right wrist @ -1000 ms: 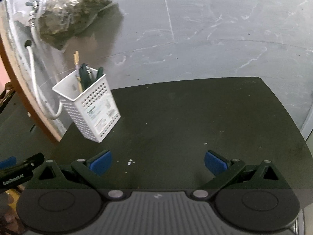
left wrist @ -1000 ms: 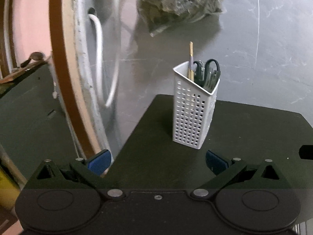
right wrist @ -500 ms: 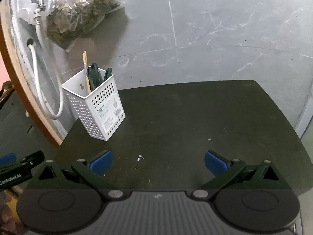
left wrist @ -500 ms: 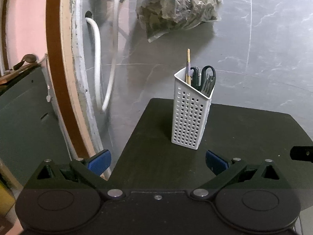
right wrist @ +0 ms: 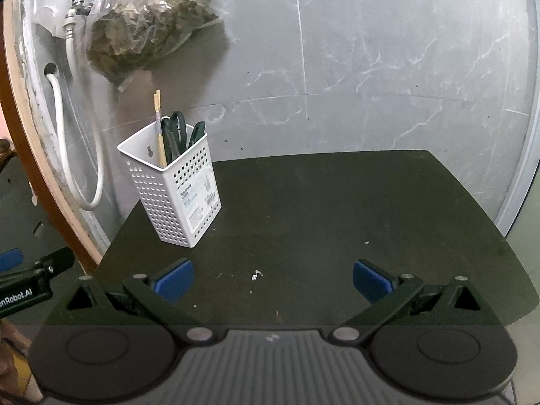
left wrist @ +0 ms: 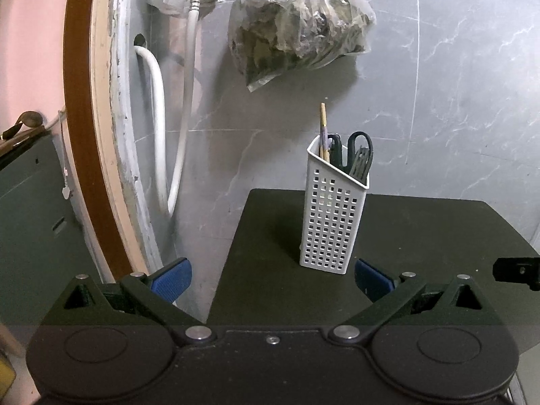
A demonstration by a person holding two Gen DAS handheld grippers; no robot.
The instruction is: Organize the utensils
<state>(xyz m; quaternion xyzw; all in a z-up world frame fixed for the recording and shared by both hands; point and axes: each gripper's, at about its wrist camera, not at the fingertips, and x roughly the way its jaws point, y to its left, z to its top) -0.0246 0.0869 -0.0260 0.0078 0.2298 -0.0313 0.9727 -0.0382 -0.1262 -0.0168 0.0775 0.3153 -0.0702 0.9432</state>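
Two claws hang over the dark bench (right wrist: 337,209), and both stand spread wide with nothing between their blue pads. The left claw (left wrist: 272,278) touches nothing; its left pad (left wrist: 170,276) sits out past the bench's left edge, above the grey floor, while its right pad lies over the bench top. Just ahead of that right pad, close but apart from it, stands the white perforated holder (left wrist: 332,216), upright near the bench's far left corner. In it stand wooden chopsticks (left wrist: 323,131), dark-handled scissors (left wrist: 361,141) and other dark utensils that cannot be told apart. The right claw (right wrist: 272,278) is likewise empty and clear of everything. From it the holder (right wrist: 175,185) lies ahead and to the left, beyond its left pad. The bench in front of this claw carries only a few pale specks (right wrist: 257,274).
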